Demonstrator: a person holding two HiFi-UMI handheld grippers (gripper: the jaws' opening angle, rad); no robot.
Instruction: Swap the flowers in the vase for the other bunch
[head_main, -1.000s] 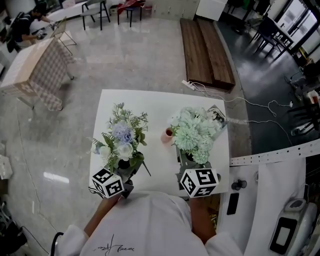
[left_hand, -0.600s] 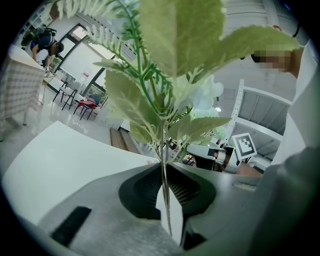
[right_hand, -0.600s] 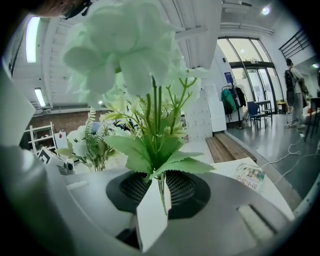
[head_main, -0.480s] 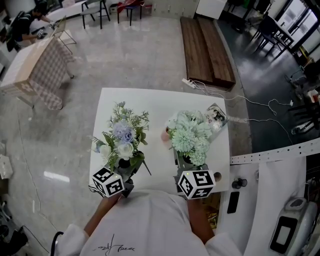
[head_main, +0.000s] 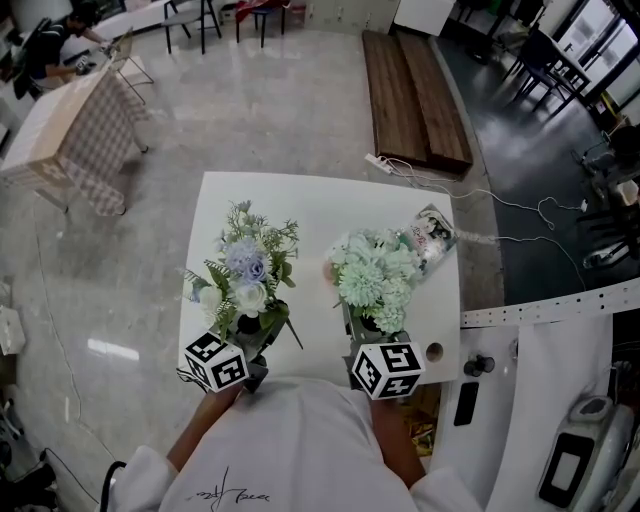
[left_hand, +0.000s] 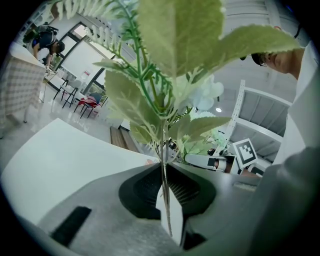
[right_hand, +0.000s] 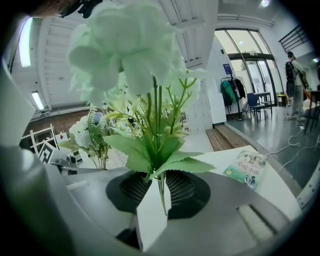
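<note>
White desk (head_main: 300, 205) below. My left gripper (left_hand: 166, 200) jaws clamp the stems of the blue-and-white bunch (head_main: 243, 275); my right gripper (right_hand: 159, 192) jaws clamp the pale green bunch (head_main: 372, 275). Both bunches stand upright above the desk's near half.

From the head view the green bunch (head_main: 372, 275) hides all but a pink sliver of the vase (head_main: 326, 271), the blue bunch (head_main: 243, 280) buries its own stems under leaves, and the print on the packet (head_main: 430, 235) is too small to read.
</note>
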